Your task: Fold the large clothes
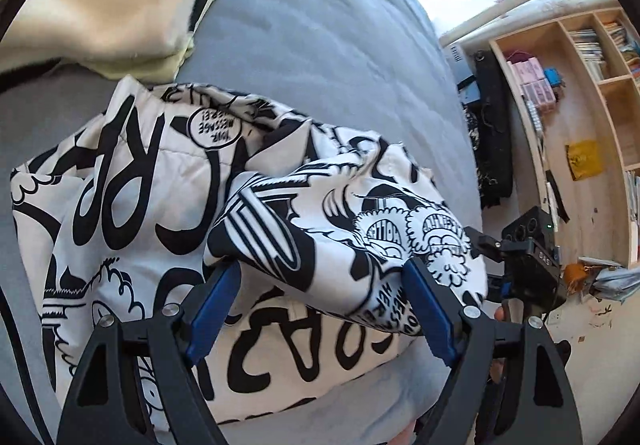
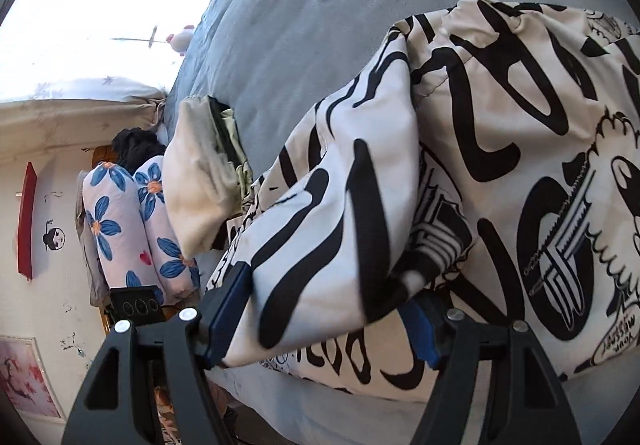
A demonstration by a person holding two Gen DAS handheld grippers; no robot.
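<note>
A large white padded jacket with black graffiti print (image 1: 132, 181) lies on a grey-blue bed (image 1: 312, 29). In the left wrist view my left gripper (image 1: 320, 281) has its blue-padded fingers (image 1: 212, 301) spread wide, with a folded sleeve of the jacket bulging between them. The right gripper shows at the right edge of that view (image 1: 532, 265). In the right wrist view the jacket (image 2: 520, 149) fills the right side, and my right gripper (image 2: 324, 305) stands wide apart around a folded flap of it; its right finger (image 2: 424, 329) is partly hidden under the cloth.
A cream folded garment (image 1: 104, 1) lies on the bed beyond the jacket, also in the right wrist view (image 2: 204, 173). Two flower-print pillows (image 2: 132, 221) lean at the bed's end. A wooden bookshelf (image 1: 580, 117) stands past the bed's edge, with clutter on the floor (image 1: 600, 277).
</note>
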